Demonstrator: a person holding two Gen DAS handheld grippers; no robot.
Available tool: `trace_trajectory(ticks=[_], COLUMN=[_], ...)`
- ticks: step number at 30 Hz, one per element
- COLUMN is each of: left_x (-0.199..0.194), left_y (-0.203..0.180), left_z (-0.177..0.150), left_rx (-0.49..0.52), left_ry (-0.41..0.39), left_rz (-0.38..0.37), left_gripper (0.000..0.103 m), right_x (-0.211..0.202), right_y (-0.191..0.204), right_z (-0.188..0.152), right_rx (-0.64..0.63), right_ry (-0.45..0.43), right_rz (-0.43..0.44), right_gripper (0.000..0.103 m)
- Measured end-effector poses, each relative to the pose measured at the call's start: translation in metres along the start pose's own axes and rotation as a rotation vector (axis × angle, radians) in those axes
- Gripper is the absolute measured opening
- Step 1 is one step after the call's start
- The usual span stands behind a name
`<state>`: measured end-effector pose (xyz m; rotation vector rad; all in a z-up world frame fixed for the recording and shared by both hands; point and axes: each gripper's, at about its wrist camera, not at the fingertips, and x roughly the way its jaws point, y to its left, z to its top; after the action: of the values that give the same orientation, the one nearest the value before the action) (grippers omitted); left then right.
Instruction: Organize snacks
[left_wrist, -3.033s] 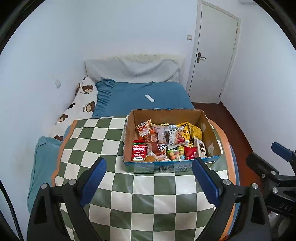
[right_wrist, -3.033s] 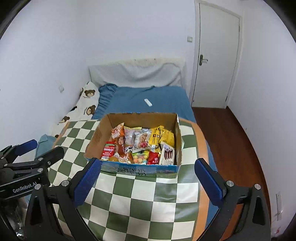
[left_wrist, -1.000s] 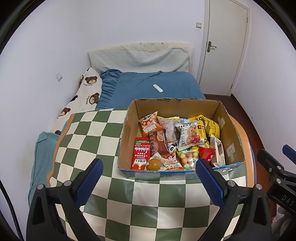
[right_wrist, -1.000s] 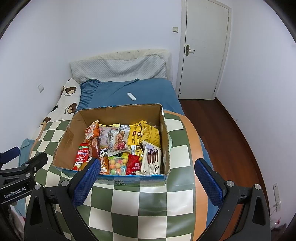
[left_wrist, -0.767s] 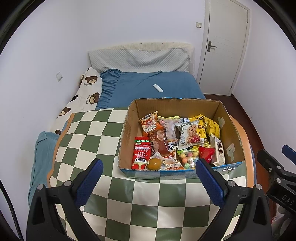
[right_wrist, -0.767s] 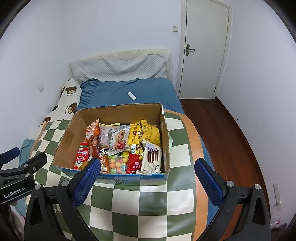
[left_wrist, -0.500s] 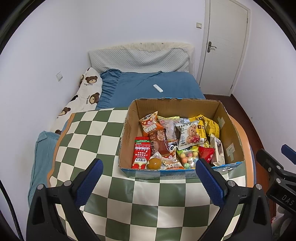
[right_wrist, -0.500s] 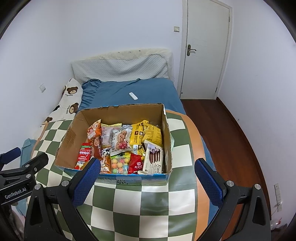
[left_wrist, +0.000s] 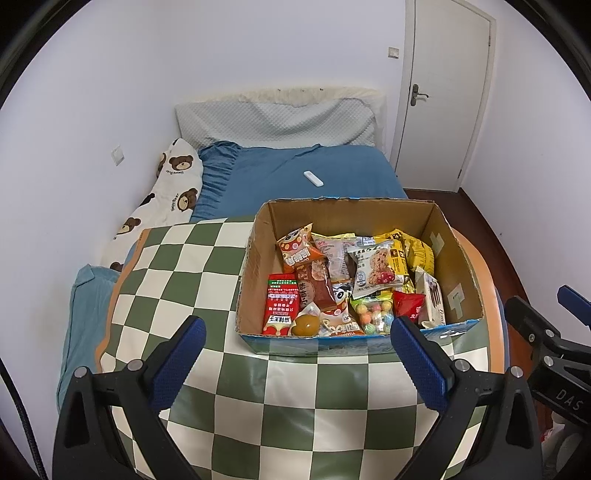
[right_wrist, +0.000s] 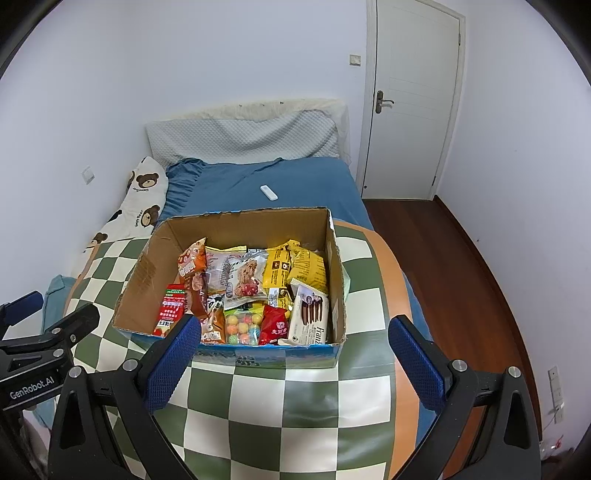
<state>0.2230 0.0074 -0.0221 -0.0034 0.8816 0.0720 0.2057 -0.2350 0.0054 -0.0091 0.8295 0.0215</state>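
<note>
A blue bed (left_wrist: 295, 173) is seen behind a worktop (left_wrist: 192, 280) covered in a green and cream checked cloth. On the worktop's right half a cardboard box (left_wrist: 258, 258) is set, open at the top and filled with snacks. Among these, a yellow bag (right_wrist: 306, 264) is found at the back right, a white biscuit pack (right_wrist: 308, 319) at the front right, a red packet (left_wrist: 280, 308) at the front left, and a bag of coloured candy balls (left_wrist: 371, 317) at the front middle. The left tongs (left_wrist: 295, 354) and the right tongs (right_wrist: 291, 354) are held spread wide above the worktop, near the box front, with nothing gripped. A small white remote (left_wrist: 313, 178) is seen on the bed.
</note>
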Motion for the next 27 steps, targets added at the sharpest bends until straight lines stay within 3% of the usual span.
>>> trace_trajectory(ticks=[27], left_x=[-0.0073], left_y=[-0.0010], left_z=[-0.0005], left_rx=[-0.001], left_ry=[-0.002], left_rz=[0.005], left_gripper=[0.103], right_x=[-0.0053], right_y=[-0.0017], right_z=[-0.0019], right_rx=[-0.001], right_ry=[0.001], right_rz=[0.026], right_gripper=[0.103])
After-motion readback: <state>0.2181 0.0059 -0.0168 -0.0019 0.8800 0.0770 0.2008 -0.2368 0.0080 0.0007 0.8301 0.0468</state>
